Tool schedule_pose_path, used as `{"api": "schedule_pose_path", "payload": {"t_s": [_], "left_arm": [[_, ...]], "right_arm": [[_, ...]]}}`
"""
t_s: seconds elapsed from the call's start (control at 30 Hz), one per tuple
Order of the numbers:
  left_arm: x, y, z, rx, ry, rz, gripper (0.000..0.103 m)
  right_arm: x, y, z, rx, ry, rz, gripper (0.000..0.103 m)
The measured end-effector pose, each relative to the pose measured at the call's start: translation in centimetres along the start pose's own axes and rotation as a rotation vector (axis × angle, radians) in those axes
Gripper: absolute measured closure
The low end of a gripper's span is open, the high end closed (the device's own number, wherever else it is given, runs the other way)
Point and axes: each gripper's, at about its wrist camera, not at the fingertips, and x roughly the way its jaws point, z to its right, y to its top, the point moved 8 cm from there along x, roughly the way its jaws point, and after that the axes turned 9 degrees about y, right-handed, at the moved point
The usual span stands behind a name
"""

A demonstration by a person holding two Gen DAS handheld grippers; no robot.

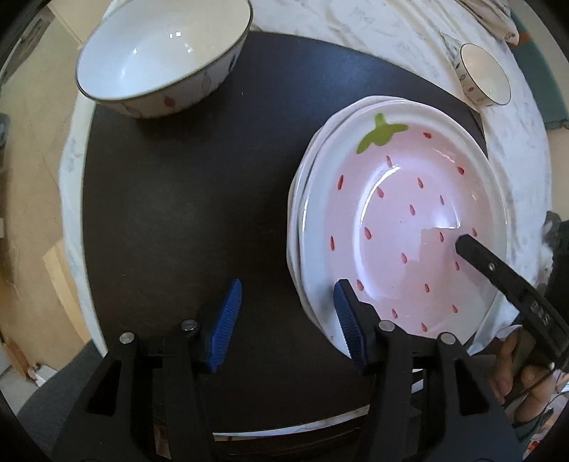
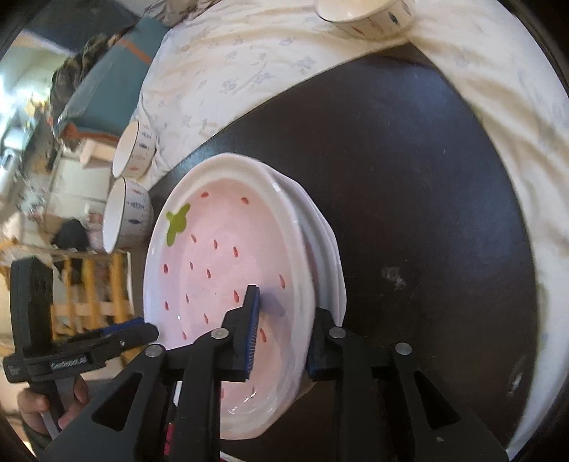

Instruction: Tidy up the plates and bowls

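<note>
left tool [image 1: 288, 320]: released, straddling strawberry plate [image 1: 402, 227] rim
right tool [image 2: 281, 337]: loose around rim
tip: withdraw straight, stack stays square

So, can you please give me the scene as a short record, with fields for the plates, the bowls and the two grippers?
top plate: strawberry plate, lying on a stack of white plates
surface: dark tabletop
big bowl: upright, apart from the stack
small bowl: on the floral cloth
left gripper: open, astride the stack's rim
right gripper: open, astride the strawberry plate's rim
</note>
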Motion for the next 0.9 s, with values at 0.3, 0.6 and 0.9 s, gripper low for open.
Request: {"api": "schedule_pose_path", "payload": {"t_s": [0.3, 0.6, 0.9], "left_arm": [[0.2, 0.2, -0.1, 0.005, 0.014, 0.01, 0.049], [0.5, 0.7, -0.2, -0.02, 0.054, 0.022, 0.035], [-0.9, 1.0, 0.8, -0.008, 0.086, 0.086, 0.037]], "right_arm": [[0.0, -1.2, -2.8, -0.185, -0.092, -0.047, 0.025], [-2.4, -0.5, -2.7, -0.199, -0.089, -0.033, 0.005], [-4.9, 1.0, 2.6, -0.082, -0.285, 0.088, 0.005]]}}
